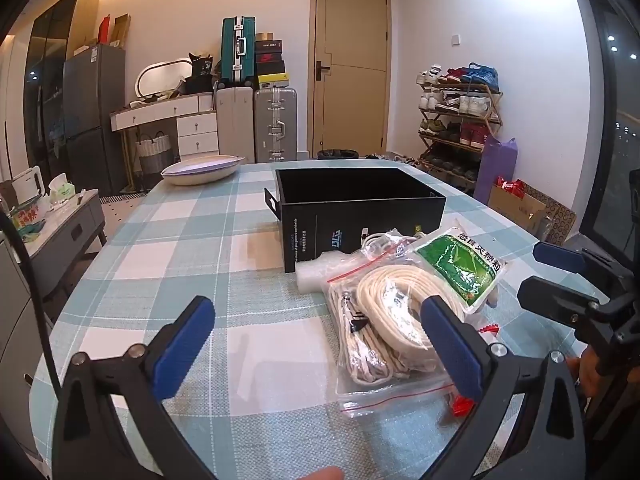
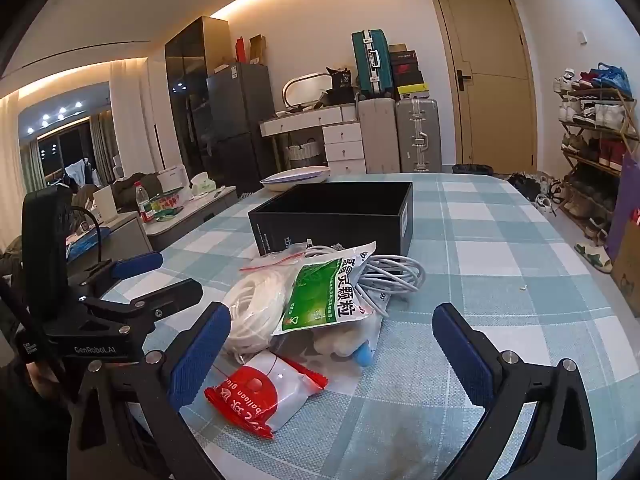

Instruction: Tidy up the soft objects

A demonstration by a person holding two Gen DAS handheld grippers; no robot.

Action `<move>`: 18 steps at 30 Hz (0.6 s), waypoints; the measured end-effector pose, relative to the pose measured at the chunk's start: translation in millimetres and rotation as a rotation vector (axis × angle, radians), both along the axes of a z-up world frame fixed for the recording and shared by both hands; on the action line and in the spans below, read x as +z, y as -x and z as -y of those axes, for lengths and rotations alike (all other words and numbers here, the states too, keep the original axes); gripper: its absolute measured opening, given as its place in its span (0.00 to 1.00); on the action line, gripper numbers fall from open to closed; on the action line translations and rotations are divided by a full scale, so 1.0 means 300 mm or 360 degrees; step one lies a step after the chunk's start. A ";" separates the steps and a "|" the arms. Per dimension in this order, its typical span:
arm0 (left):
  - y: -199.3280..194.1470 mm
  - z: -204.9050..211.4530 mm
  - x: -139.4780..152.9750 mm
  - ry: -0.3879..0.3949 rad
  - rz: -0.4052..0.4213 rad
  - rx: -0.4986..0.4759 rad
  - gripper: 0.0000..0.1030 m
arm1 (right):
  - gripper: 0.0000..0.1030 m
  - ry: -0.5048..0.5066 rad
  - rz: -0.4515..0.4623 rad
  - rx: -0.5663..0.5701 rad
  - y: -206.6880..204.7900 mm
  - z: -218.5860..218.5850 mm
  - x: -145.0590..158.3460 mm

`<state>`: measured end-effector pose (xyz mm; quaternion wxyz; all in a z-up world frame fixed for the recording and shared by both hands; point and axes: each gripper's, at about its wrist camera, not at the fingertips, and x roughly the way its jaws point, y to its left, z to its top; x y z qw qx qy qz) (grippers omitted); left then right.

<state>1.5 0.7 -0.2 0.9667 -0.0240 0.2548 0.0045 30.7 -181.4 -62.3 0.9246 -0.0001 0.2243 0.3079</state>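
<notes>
A pile of soft packets lies on the checked tablecloth in front of an open black box (image 1: 356, 204) (image 2: 340, 212). It holds a zip bag of white rope (image 1: 388, 320) (image 2: 252, 312), a green and white sachet (image 1: 464, 268) (image 2: 324, 296), a grey cable coil (image 2: 392, 276), a bubble-wrap piece (image 1: 316, 272) and a red and white balloon-glue packet (image 2: 260, 396). My left gripper (image 1: 316, 336) is open, its right finger over the rope bag. My right gripper (image 2: 332, 344) is open just in front of the pile and also shows in the left wrist view (image 1: 548, 276).
A white oval dish (image 1: 202, 168) (image 2: 296, 178) sits at the table's far left edge. Beyond the table stand suitcases (image 1: 276, 124), a dresser, a fridge and a shoe rack (image 1: 460, 120). A low side table (image 1: 64, 220) stands left of the table.
</notes>
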 end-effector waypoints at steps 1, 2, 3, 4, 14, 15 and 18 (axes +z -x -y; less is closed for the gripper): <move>-0.003 -0.001 0.000 0.0011 -0.0001 0.0000 1.00 | 1.00 0.0002 0.0000 0.0000 0.000 0.000 0.000; -0.008 -0.003 0.000 0.0024 -0.0004 0.0002 1.00 | 1.00 0.0002 -0.0003 0.0002 0.000 0.001 -0.001; -0.013 -0.006 -0.001 0.0037 -0.0009 0.0005 1.00 | 1.00 0.0001 -0.0003 0.0001 0.000 0.003 -0.001; 0.003 0.002 -0.005 0.0004 0.0023 -0.0018 1.00 | 1.00 0.0000 -0.0002 0.0002 0.001 0.005 0.000; -0.009 -0.023 0.006 0.0025 0.0005 -0.0019 1.00 | 1.00 0.0019 -0.0020 0.0000 -0.001 -0.003 0.002; -0.005 -0.004 -0.007 0.0013 0.0006 -0.0024 1.00 | 1.00 0.0019 -0.0019 0.0001 0.000 -0.003 0.003; -0.007 -0.004 -0.009 0.0008 0.0007 -0.0025 1.00 | 1.00 0.0021 -0.0022 0.0000 0.001 -0.003 0.004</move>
